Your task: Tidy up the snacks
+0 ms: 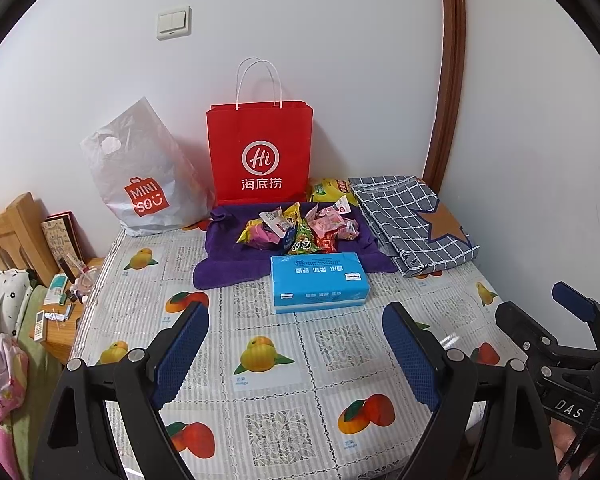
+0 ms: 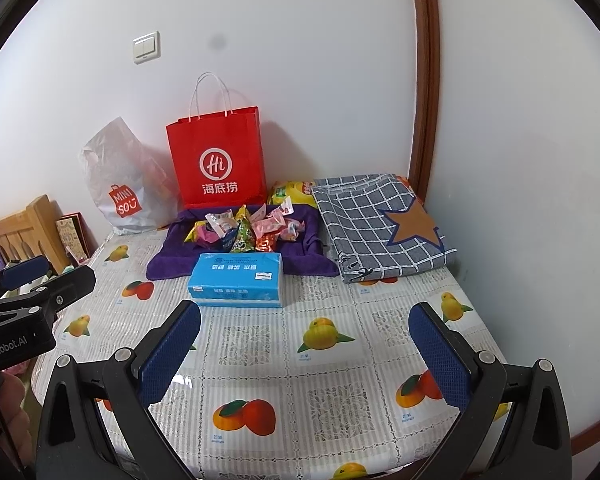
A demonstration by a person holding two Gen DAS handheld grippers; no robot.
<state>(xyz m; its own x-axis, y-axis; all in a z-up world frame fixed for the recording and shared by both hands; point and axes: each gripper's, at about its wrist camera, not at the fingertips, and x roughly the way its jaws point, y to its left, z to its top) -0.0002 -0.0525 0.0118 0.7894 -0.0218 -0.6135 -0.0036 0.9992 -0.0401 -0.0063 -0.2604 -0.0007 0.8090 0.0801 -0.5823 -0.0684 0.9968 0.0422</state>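
Observation:
A pile of small snack packets (image 1: 300,230) (image 2: 244,230) lies on a purple towel (image 1: 220,260) (image 2: 164,256) at the back of the table. A yellow chip bag (image 1: 328,189) (image 2: 292,192) lies behind it. A red paper bag (image 1: 260,152) (image 2: 216,156) and a white Miniso plastic bag (image 1: 140,180) (image 2: 120,184) stand against the wall. My left gripper (image 1: 296,316) is open and empty above the near table. My right gripper (image 2: 306,312) is open and empty too; it also shows at the right edge of the left wrist view (image 1: 572,320).
A blue tissue pack (image 1: 319,286) (image 2: 236,280) lies in front of the towel. A folded grey checked cloth (image 1: 412,220) (image 2: 380,224) lies at the back right. The fruit-print tablecloth (image 1: 260,360) (image 2: 320,360) covers the table. A wooden bedside stand with clutter (image 1: 64,304) is at left.

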